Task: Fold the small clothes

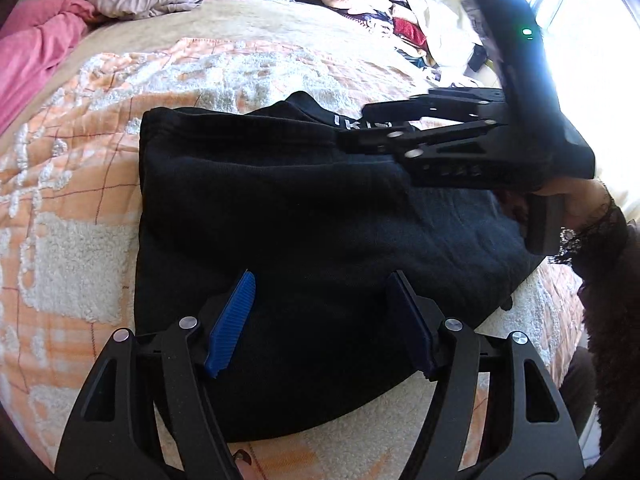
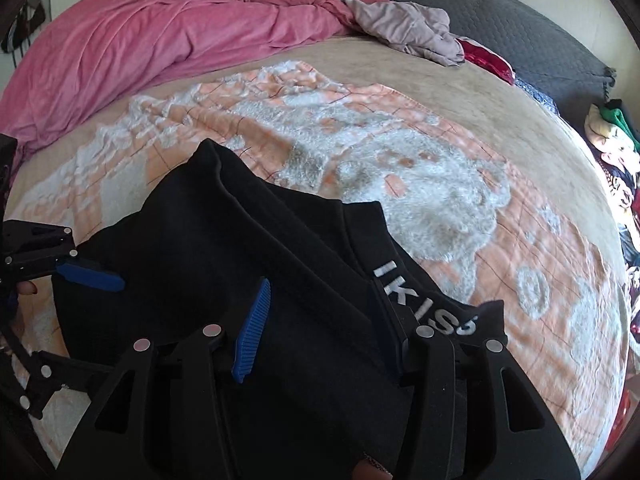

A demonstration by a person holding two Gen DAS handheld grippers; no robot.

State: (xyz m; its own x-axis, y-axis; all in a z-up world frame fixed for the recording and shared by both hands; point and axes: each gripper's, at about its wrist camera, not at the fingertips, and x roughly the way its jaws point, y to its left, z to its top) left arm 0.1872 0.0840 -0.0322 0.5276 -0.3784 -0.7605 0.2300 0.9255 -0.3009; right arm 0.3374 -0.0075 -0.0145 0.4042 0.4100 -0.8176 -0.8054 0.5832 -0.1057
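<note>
A black garment (image 1: 304, 216) with white lettering on its band lay folded on the peach-and-white blanket (image 1: 80, 184) near the bed's front edge. The left tongs (image 1: 320, 320) stood wide apart over its near edge, holding nothing. The right tongs (image 2: 320, 328) likewise gaped over the lettered band.

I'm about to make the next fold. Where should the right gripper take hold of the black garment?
Grip the black garment at its lettered band, pinching the free edge from the near side; it lies flat just beyond the open right gripper.
</note>
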